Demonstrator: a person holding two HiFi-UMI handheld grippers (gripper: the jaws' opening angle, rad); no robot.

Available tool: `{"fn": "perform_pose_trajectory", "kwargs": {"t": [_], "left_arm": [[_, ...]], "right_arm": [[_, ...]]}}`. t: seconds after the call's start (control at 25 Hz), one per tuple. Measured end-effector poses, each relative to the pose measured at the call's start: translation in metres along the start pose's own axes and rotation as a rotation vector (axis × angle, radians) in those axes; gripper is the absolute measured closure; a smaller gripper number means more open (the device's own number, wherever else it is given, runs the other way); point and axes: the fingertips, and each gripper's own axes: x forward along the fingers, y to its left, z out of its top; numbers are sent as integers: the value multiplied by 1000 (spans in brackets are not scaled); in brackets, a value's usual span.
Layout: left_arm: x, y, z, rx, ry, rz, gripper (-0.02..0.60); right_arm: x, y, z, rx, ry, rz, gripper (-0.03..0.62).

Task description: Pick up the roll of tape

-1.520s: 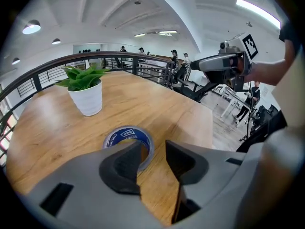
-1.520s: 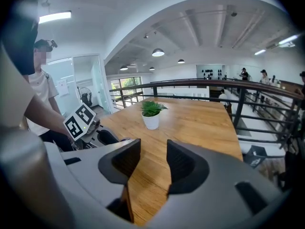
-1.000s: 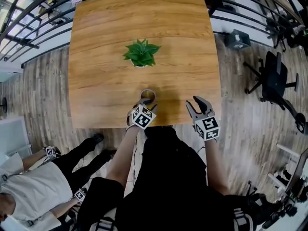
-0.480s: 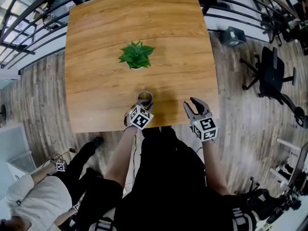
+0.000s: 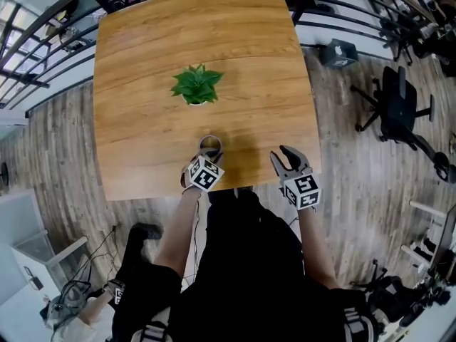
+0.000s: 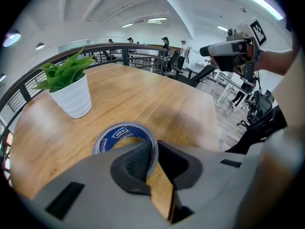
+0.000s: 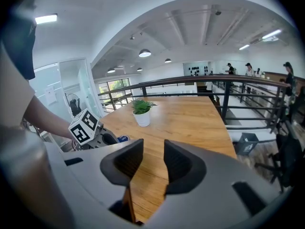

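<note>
One roll of tape [image 6: 119, 133] lies flat near the wooden table's [image 5: 142, 48] front edge. Left gripper [image 6: 155, 149] jaws, just closing, pinch its near wall. It's probably a light, stiff, smooth ring. Right gripper [image 7: 153, 151] jaws are spread, empty.

Looks like an open-plan office, up on a mezzanine. A square honey-brown wooden table [image 5: 142, 148] stands on grey wood-plank flooring [image 5: 64, 134], with a black metal railing [image 7: 224, 104] fencing the drop just beyond the table's far and side edges. Off the right edge stands a black swivel office chair on a star base [image 5: 399, 109]. Overhead there's a white vaulted ceiling [image 7: 190, 27], with round pendant lamps [image 7: 144, 53] and a bright strip light [image 7: 45, 18]. A glass-walled partition [image 7: 71, 85] stands at the side. People [image 7: 248, 69] stand far off past the rail. A small green plant in a white pot [image 5: 195, 87] sits mid-table.
</note>
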Motion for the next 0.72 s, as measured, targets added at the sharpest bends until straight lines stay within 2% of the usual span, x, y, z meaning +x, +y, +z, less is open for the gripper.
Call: {"fn": "perform_pose_trajectory", "kwargs": {"t": [0.24, 0.72], "left_arm": [[-10, -3, -1, -13, -1, -6, 525], [-45, 3, 6, -58, -53, 56, 525]], "right_arm": [[-6, 4, -1, 22, -15, 20, 448], [-6, 18, 20, -6, -57, 51, 451]]}}
